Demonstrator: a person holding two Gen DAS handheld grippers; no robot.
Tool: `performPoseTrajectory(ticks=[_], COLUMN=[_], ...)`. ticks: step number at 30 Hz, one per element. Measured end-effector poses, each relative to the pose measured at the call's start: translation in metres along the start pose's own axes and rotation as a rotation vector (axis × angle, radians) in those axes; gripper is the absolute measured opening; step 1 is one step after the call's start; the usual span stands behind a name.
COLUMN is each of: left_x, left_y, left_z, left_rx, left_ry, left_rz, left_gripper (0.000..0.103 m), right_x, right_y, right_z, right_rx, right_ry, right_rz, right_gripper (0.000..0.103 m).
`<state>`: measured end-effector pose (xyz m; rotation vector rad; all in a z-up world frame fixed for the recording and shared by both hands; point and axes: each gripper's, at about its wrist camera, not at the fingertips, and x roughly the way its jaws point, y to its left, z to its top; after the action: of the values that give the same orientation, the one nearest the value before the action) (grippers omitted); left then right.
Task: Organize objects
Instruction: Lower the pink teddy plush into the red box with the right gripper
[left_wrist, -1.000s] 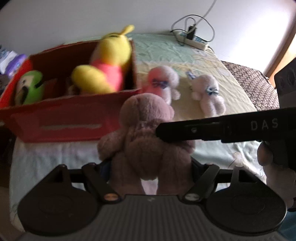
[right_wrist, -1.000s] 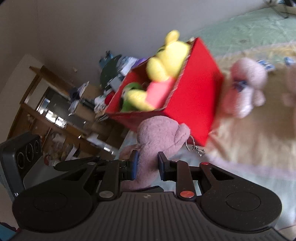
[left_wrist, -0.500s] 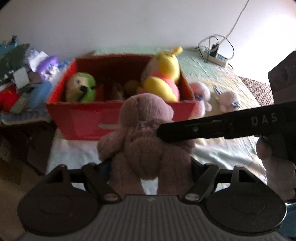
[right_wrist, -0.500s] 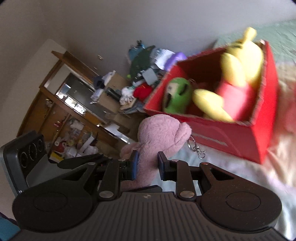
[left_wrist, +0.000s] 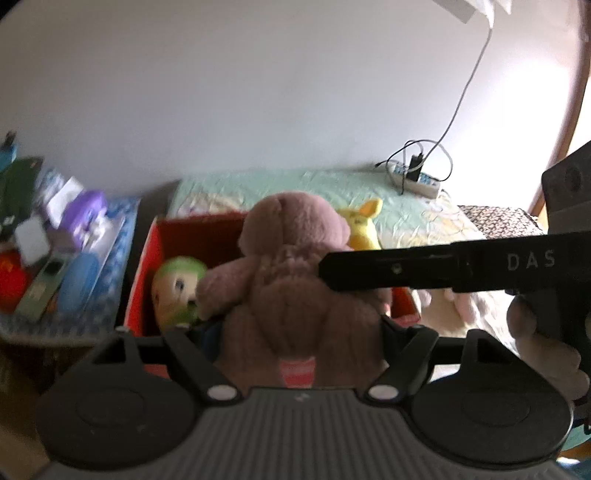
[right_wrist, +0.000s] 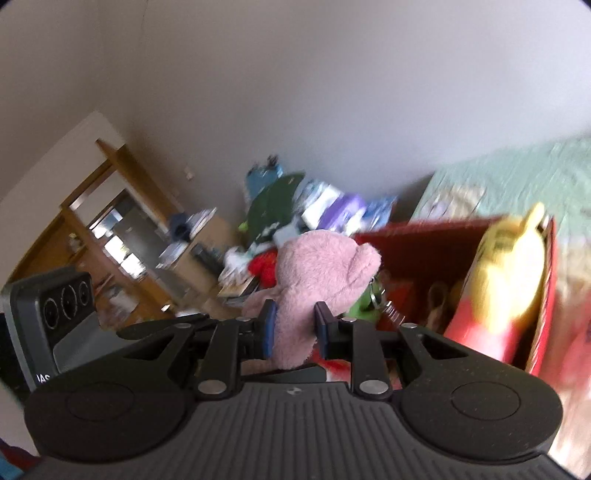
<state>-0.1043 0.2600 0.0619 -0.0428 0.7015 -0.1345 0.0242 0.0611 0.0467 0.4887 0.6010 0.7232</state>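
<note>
A pink plush bear (left_wrist: 291, 266) hangs in the air, held from two sides. My left gripper (left_wrist: 303, 326) is shut on its lower body. My right gripper (right_wrist: 295, 328) is shut on its side, below the head (right_wrist: 321, 262); one of its fingers (left_wrist: 388, 269) reaches in from the right in the left wrist view. Just beyond the bear sits the open red box (left_wrist: 147, 258) (right_wrist: 548, 295). Inside it are a green plush (left_wrist: 177, 288) (right_wrist: 364, 308) and a yellow plush (left_wrist: 362, 225) (right_wrist: 506, 277). The bear hides most of the box's inside.
The box rests on a bed with a pale green quilt (left_wrist: 295, 184). A power strip (left_wrist: 413, 179) with a cable lies at the far edge. Pale plush toys (left_wrist: 469, 306) lie right of the box. A cluttered side table (left_wrist: 55, 258) and wooden shelves (right_wrist: 110, 240) stand to the left.
Both grippers have lifted the bear and carried it toward the red box. The box has slid from above and to the left to right behind the bear, and more wall shows.
</note>
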Motion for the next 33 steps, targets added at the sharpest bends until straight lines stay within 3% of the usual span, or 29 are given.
performPoseTrajectory(ticks=[5,9,20,33], left_x=[0.024,0.046,0.136,0.16], left_y=[0.008,0.012,0.028,0.043], left_z=[0.029,0.04,0.024,0.014], left_rx=[0.047,0.065,0.068,0.083], left_ry=[-0.044,-0.047,0.14,0.228], left_rz=[-0.054,-0.084,-0.137,-0.15], left_gripper=[0.079,0.079,0.079,0.08], right_x=[0.005,0.019,0.071,0.103], right_y=[-0.003,-0.012,-0.042,-0.05], right_z=[0.018,0.025,0.013,0.004], right_rx=[-0.03,-0.047,-0.08,-0.197], right_ry=[-0.087,-0.094,0.021,0.15], right_rz=[-0.078,-0.151,-0.336,-0.53], right_gripper=[0.024,0.024,0.022,0.015])
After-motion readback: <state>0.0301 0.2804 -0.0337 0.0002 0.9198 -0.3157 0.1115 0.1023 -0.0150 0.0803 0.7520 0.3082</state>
